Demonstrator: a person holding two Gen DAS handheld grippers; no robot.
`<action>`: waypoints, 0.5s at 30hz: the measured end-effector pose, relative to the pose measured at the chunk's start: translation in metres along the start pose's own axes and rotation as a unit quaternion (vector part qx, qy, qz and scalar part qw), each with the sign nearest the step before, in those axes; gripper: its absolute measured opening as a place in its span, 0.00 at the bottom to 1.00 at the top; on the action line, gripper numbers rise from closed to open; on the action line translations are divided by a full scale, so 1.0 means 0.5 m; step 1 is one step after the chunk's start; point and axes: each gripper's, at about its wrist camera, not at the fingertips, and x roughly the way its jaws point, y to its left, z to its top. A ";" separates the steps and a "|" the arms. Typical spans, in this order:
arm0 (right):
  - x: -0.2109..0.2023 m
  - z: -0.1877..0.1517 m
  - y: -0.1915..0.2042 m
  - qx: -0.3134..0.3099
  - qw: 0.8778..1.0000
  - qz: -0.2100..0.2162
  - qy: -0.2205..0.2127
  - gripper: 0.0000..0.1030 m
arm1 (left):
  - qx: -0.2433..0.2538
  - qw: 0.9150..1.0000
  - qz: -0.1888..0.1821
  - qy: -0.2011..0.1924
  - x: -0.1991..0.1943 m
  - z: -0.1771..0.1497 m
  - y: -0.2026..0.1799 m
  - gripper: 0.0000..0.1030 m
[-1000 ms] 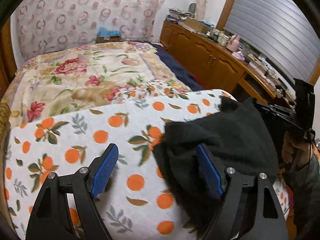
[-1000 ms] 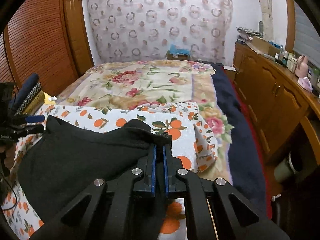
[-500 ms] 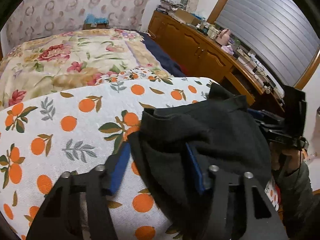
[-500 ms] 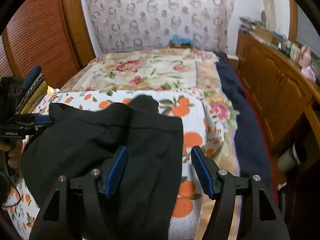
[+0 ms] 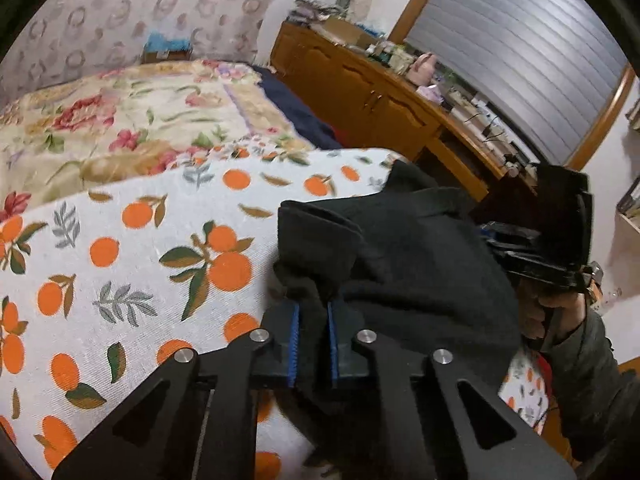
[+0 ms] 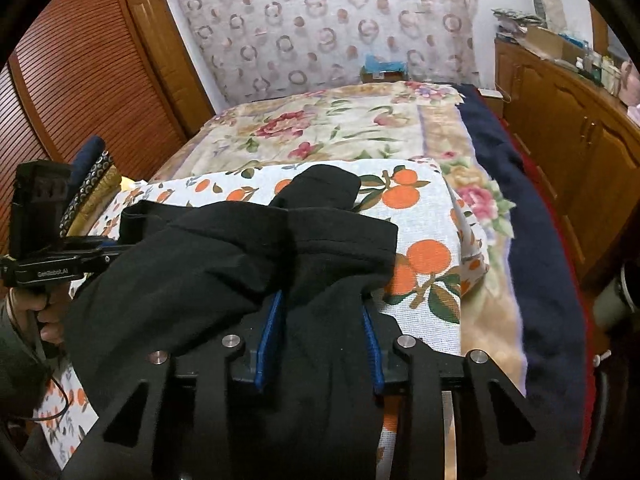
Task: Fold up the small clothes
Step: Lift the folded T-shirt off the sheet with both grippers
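A black garment (image 5: 420,264) lies bunched on an orange-print cloth (image 5: 132,264) spread over the near end of the bed (image 6: 340,120), and both grippers work its near edge. The left gripper (image 5: 313,336) has its jaws closing and already pinching a fold at the garment's left side, cloth squeezed between the blue pads (image 5: 295,344). The right gripper (image 6: 322,344) straddles a thick ridge at the garment's right side; its jaws are closing too, the fabric fills the gap between them, and the pads (image 6: 269,336) look to be just bearing on it. Holding the two near corners at once would let the person lift the edge and carry it over as one straight fold, which is likely the aim here.

The garment is lumpy, with a cuff or sleeve end (image 6: 320,188) sticking out on the far side, so the layers may drag or fold unevenly. The print cloth could get pinched with it. A floral quilt (image 5: 120,120) covers the bed beyond. A wooden cabinet (image 6: 568,148) stands well off to the right, a louvred wardrobe (image 6: 80,92) to the left; neither blocks the move.
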 end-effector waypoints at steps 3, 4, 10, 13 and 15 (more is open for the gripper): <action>-0.009 -0.003 0.016 -0.014 1.000 -0.011 -0.007 0.15 | 0.009 1.000 -0.002 -0.020 -0.035 0.003 -0.014 0.11; -0.015 -0.004 0.022 -0.017 1.000 -0.015 -0.015 0.14 | 0.011 1.000 -0.004 -0.027 -0.050 0.003 -0.020 0.11; -0.073 0.002 0.069 -0.026 0.996 -0.019 -0.081 0.12 | 0.020 0.998 -0.008 -0.064 -0.136 -0.005 -0.042 0.11; -0.089 0.010 0.109 -0.045 0.993 -0.016 -0.104 0.11 | 0.030 0.996 0.003 -0.086 -0.188 -0.015 -0.049 0.10; -0.096 0.020 0.142 -0.058 0.991 -0.010 -0.120 0.11 | 0.031 0.994 0.011 -0.106 -0.231 -0.022 -0.046 0.10</action>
